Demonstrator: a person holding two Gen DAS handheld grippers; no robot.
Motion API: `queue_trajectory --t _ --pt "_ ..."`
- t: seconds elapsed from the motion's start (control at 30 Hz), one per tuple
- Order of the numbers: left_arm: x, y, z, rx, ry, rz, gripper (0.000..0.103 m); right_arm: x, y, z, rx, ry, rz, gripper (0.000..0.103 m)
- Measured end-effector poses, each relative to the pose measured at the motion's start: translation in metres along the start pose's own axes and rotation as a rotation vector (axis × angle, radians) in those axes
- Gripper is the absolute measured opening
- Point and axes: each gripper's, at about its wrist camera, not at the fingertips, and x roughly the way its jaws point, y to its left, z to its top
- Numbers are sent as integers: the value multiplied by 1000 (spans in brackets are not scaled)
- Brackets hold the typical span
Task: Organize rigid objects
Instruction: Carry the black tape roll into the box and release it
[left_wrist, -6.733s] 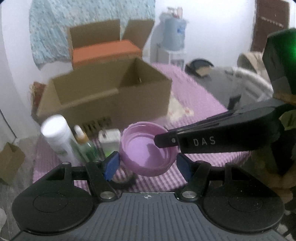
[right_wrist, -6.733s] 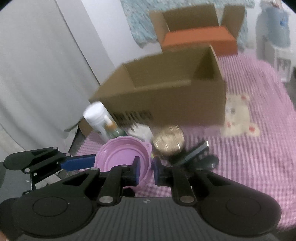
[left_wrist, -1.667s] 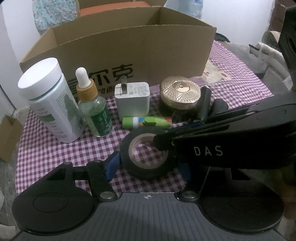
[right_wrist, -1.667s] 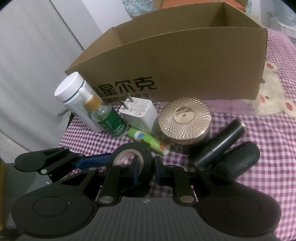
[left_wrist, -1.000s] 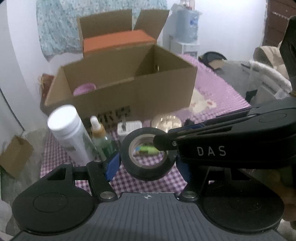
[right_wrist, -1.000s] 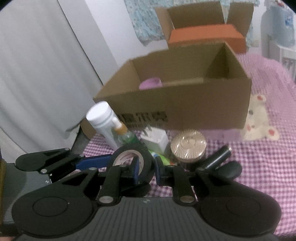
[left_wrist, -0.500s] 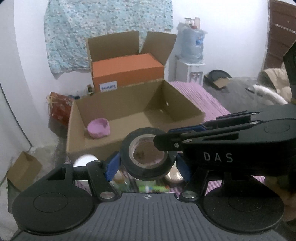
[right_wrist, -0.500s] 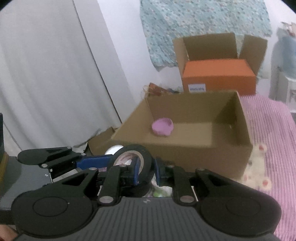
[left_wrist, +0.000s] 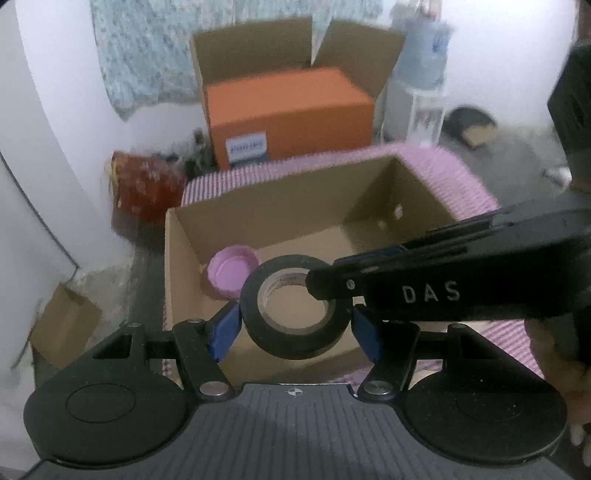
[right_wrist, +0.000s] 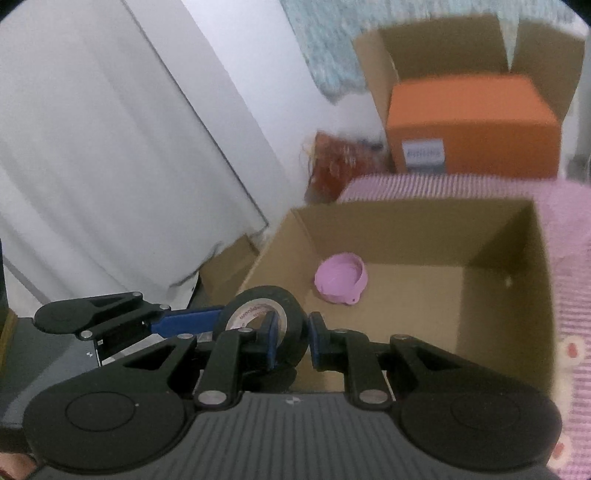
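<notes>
Two tools on one tape roll, right tool pinching its wall, left tool spanning it

My right gripper pinches the wall of the black tape roll, one finger inside the ring and one outside. My left gripper reaches in from the left, its blue finger touching the roll's far side. Ahead sits the open cardboard box with the pink lid on its floor, upturned, near the left wall
</notes>
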Motion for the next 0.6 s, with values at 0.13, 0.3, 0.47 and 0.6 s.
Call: queue_trajectory --t 0.13,0.3,0.47,0.6 --pt "37 6 8 1 99 18 66 40 -25 11 82 97 27 19" --pt "64 18 11 13 183 38 66 78 -43 17 150 191 55 19" --pt "72 22 11 21 218 55 66 99 -54 17 208 244 82 19" --pt "69 20 14 47 204 69 70 110 -59 14 252 273 103 18"
